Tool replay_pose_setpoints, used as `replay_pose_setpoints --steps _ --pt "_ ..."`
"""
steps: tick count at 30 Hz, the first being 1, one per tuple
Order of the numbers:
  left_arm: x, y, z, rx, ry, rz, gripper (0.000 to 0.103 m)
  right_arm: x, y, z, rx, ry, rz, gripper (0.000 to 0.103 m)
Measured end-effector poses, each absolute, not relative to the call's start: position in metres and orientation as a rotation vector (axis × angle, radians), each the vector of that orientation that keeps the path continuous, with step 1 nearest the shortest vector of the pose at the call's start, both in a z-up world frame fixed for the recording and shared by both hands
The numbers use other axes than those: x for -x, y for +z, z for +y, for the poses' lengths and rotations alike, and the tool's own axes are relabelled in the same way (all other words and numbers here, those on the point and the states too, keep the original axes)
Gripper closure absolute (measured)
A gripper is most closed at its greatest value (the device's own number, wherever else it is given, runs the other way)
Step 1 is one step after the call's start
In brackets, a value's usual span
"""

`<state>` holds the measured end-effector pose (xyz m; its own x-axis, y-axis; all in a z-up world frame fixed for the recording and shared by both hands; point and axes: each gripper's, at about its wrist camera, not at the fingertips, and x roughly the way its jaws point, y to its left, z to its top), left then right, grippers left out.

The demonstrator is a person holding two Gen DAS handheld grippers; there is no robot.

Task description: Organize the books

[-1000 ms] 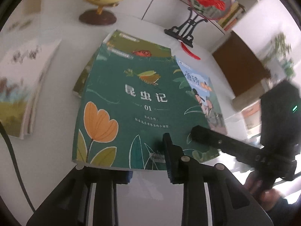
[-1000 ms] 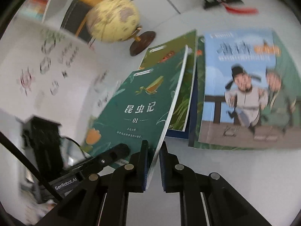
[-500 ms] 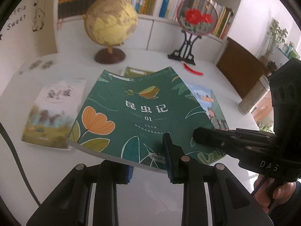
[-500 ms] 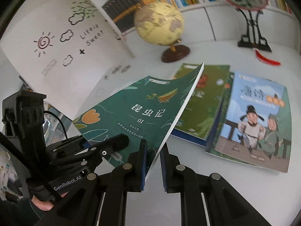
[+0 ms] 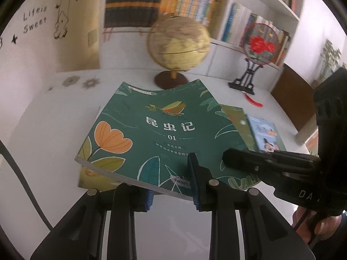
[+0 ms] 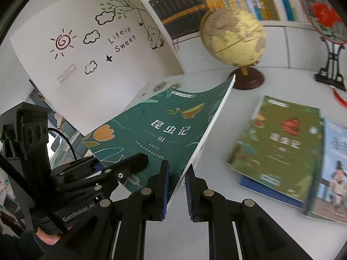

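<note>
A dark green book (image 5: 162,134) with an orange flower and white title hangs tilted above the white table (image 5: 43,140). My left gripper (image 5: 171,182) is shut on its near edge, one pad on the cover and one under it. My right gripper (image 6: 176,173) is shut on the book's (image 6: 173,130) right-hand edge. Each gripper shows in the other's view: the right gripper (image 5: 238,160) over the cover's near right corner, the left gripper (image 6: 121,169) at the lower left. An olive green book (image 6: 279,143) and a blue book (image 6: 334,162) lie flat on the table to the right.
A yellow globe (image 5: 177,43) on a brown foot stands just beyond the held book. A round fan with red flowers (image 5: 260,43) stands on a black stand at the back right. Shelves full of books (image 5: 188,0) line the back wall. Another book (image 5: 93,177) lies under the held one's left corner.
Both grippers have lifted the dark green book off the other books and carried it up and leftward. The views have tipped up, so the shelves and wall now show.
</note>
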<state>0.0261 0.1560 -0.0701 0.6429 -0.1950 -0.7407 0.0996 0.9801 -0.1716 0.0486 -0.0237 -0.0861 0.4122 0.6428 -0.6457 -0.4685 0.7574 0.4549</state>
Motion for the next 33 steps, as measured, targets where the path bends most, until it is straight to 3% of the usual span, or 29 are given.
replay_pose_setpoints --steps 12,18,23,33 --pt "-0.079 -0.127 0.222 0.234 -0.184 0.94 0.079 -0.108 -0.129 0.057 -0.21 0.658 1.006 0.09" --pt "-0.081 -0.146 0.224 0.259 -0.225 0.988 0.078 -0.121 -0.153 0.058 -0.246 0.624 1.068 0.089" --pt "-0.076 -0.159 0.228 0.284 -0.234 1.051 0.071 -0.126 -0.171 0.05 -0.295 0.603 1.116 0.089" --pt "-0.057 -0.175 0.253 0.343 -0.158 1.118 0.072 -0.123 -0.178 0.061 -0.245 0.609 1.149 0.089"
